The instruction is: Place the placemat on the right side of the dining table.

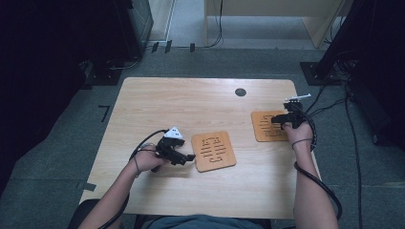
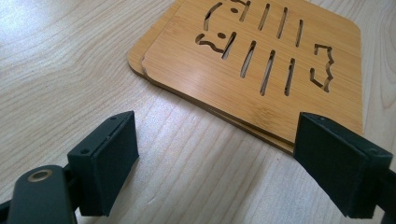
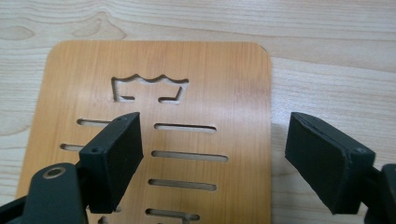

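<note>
Two slotted bamboo trivets lie stacked, slightly offset, at the table's middle [image 1: 214, 150]; the left gripper view shows both layers [image 2: 261, 60]. My left gripper [image 1: 190, 157] sits just left of this stack, open [image 2: 219, 154], with its near edge by the right-hand jaw and nothing held. A single bamboo trivet [image 1: 267, 126] lies flat near the right edge. My right gripper [image 1: 276, 119] hovers over it, open [image 3: 215, 154]. One jaw hangs above the trivet [image 3: 154, 93] and the other above bare table, so its side edge lies between them.
The light wooden table [image 1: 200, 102] has a round dark cable hole [image 1: 240, 92] at the back. Cables trail from both grippers, and more run across the grey floor at the right. Dark equipment stands off the table at the left and far right.
</note>
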Demonstrator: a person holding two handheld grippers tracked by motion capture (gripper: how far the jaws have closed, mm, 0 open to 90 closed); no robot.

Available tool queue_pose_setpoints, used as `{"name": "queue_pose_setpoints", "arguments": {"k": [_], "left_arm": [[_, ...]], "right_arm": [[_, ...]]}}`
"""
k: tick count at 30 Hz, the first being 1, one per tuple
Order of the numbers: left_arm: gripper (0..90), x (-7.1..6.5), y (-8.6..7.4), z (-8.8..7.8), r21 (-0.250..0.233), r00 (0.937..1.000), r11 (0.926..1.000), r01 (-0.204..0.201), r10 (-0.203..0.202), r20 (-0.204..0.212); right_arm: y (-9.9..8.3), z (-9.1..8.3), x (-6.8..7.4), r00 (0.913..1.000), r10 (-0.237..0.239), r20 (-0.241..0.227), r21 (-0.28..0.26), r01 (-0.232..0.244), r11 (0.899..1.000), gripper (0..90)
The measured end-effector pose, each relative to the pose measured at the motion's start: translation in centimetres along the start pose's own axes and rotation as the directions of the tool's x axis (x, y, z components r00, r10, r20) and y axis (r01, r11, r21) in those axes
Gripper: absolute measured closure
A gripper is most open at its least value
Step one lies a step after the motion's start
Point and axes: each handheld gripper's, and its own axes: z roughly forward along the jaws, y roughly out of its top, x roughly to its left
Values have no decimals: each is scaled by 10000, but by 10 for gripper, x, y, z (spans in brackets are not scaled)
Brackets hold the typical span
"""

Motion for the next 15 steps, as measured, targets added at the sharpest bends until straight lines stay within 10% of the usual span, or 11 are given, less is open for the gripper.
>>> {"name": "queue_pose_setpoints", "arguments": {"k": [15], "left_arm": [[129, 0, 0, 0, 22, 10000, 10000, -8, 8, -17]], "right_arm": [[-2, 0, 4, 10000, -47, -11, 218, 47, 9998, 194]]}}
